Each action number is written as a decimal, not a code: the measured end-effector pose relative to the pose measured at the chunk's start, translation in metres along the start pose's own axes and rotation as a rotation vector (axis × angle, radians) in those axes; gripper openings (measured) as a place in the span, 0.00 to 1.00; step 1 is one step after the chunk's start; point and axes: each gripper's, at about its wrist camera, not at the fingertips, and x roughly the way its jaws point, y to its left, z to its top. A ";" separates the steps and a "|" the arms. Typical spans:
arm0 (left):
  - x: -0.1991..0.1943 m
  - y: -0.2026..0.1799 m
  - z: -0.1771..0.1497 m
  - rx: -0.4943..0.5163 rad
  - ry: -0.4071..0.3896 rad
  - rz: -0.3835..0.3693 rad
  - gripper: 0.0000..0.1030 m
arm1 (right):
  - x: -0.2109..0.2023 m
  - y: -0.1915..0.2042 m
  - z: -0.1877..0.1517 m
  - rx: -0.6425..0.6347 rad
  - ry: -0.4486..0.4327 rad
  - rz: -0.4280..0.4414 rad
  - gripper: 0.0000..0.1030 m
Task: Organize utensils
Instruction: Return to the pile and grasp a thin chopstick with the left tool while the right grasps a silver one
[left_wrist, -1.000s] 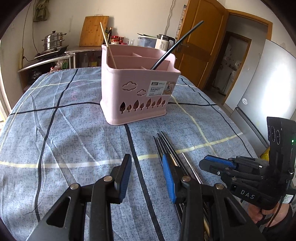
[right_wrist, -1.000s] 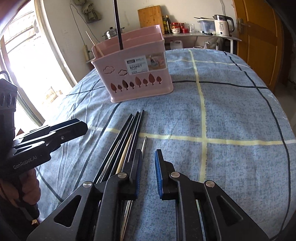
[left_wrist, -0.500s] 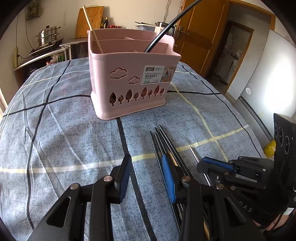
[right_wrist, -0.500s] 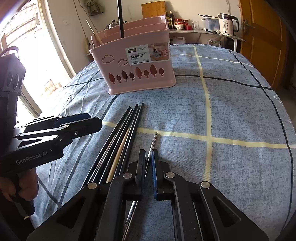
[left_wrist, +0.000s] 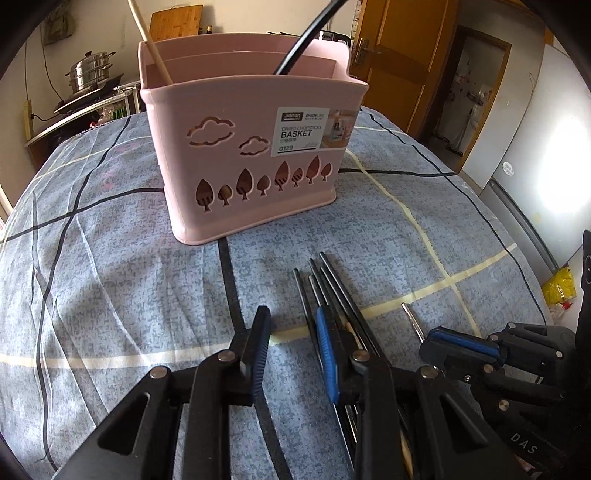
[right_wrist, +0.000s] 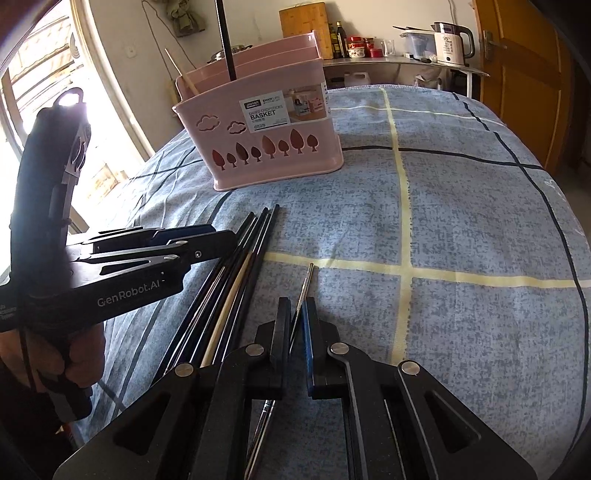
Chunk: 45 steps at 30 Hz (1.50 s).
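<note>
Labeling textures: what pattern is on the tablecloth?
Mottled blue-grey tablecloth with a wide grid of black and cream lines; clearest in the right wrist view.

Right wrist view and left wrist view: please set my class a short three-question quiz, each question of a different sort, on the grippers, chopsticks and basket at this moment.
1. True or false: the right gripper is shut on the metal chopstick.
2. Multiple choice: the left gripper is A) open over the cloth, holding nothing; B) shut on a black chopstick; C) inside the basket.
3. Fill in: the pink basket already holds one black chopstick and one ____ one.

Key: 1 true. 2 A. 3 wooden; the black one leans in another compartment. The other black chopsticks lie bundled on the cloth.
</note>
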 end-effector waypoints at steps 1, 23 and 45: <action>0.002 -0.006 0.001 0.017 -0.003 0.014 0.26 | 0.000 0.000 0.000 0.002 0.000 0.001 0.06; -0.027 0.033 -0.024 0.017 0.027 0.043 0.08 | -0.001 0.001 0.005 0.001 0.028 -0.059 0.06; -0.015 0.023 -0.012 0.045 0.010 0.064 0.07 | 0.012 0.005 0.022 -0.014 0.044 -0.104 0.04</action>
